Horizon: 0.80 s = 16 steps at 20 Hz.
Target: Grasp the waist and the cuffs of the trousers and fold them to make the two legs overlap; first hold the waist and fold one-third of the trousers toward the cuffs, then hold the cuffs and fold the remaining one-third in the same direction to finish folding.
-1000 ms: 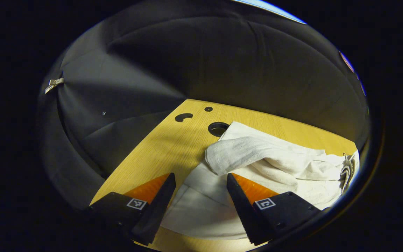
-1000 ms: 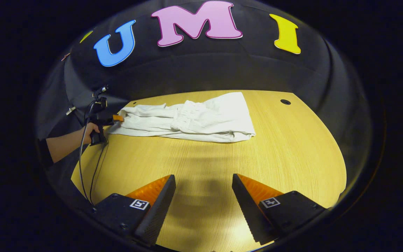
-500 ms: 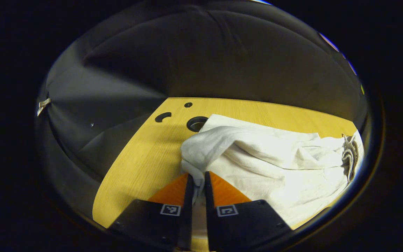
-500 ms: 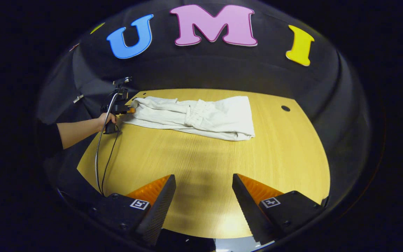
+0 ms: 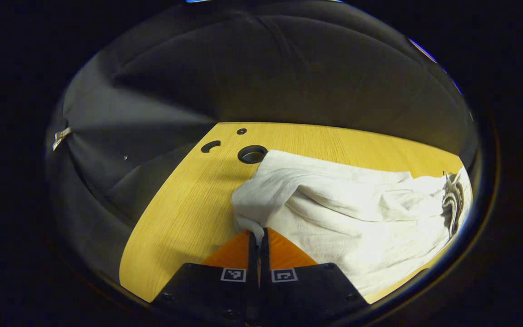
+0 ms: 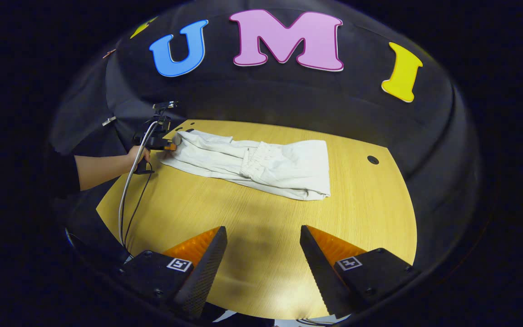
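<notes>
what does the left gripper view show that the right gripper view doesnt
Left gripper view: the left tongs shut on a bunched end of the white trousers, seen close, with a large round hole in the table beside that end.

Right gripper view: the trousers' whole length, a hand holding the left tongs at their far end, a trailing cable, and the right tongs open above bare table.

Both: the trousers lying on the wooden table.

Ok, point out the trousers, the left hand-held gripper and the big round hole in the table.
trousers [image 6: 284,165]: right gripper view, folded waist part.
left hand-held gripper [image 5: 256,236]: left gripper view, fingertips pinching cloth.
round hole [image 5: 252,155]: left gripper view, its middle.
</notes>
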Motion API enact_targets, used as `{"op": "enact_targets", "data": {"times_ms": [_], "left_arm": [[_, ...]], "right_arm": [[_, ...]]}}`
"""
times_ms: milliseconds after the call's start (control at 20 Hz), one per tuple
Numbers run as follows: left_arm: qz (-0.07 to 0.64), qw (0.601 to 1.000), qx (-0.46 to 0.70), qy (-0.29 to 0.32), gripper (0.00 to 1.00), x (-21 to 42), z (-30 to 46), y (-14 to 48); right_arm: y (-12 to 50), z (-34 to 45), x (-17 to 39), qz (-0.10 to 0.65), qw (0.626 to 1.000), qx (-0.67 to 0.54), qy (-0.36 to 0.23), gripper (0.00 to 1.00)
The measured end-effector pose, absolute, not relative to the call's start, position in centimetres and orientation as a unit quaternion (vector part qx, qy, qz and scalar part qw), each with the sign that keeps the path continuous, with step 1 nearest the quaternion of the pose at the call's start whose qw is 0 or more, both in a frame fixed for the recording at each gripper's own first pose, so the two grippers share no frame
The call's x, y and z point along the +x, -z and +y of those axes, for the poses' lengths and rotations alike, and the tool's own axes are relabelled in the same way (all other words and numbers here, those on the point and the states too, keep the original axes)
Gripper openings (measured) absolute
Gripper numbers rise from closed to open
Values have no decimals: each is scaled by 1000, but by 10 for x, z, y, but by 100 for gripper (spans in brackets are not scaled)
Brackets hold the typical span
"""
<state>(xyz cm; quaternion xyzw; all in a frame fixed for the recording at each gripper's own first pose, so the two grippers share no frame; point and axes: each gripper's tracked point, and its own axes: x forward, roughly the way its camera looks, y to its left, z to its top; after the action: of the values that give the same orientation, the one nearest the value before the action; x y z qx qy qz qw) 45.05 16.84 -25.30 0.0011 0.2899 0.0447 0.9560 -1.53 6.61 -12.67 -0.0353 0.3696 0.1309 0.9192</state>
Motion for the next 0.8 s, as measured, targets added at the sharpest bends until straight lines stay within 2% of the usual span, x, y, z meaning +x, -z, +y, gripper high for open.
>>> {"op": "enact_targets", "data": {"times_ms": [350,400,450,600,800], "left_arm": [[224,972,-42,-49,6,434,145,172],[213,975,-42,-43,1,432,134,158],[203,978,-38,-36,6,430,122,143],[177,984,-23,-12,6,426,69,101],[164,986,-33,24,6,419,-11,79]], "right_arm": [[132,13,5,355,926,-31,-123,99],[133,6,6,353,928,-24,-120,99],[135,-1,6,353,928,-15,-119,99],[135,-18,12,341,933,4,-112,99],[134,-36,16,320,941,20,-106,99]]}}
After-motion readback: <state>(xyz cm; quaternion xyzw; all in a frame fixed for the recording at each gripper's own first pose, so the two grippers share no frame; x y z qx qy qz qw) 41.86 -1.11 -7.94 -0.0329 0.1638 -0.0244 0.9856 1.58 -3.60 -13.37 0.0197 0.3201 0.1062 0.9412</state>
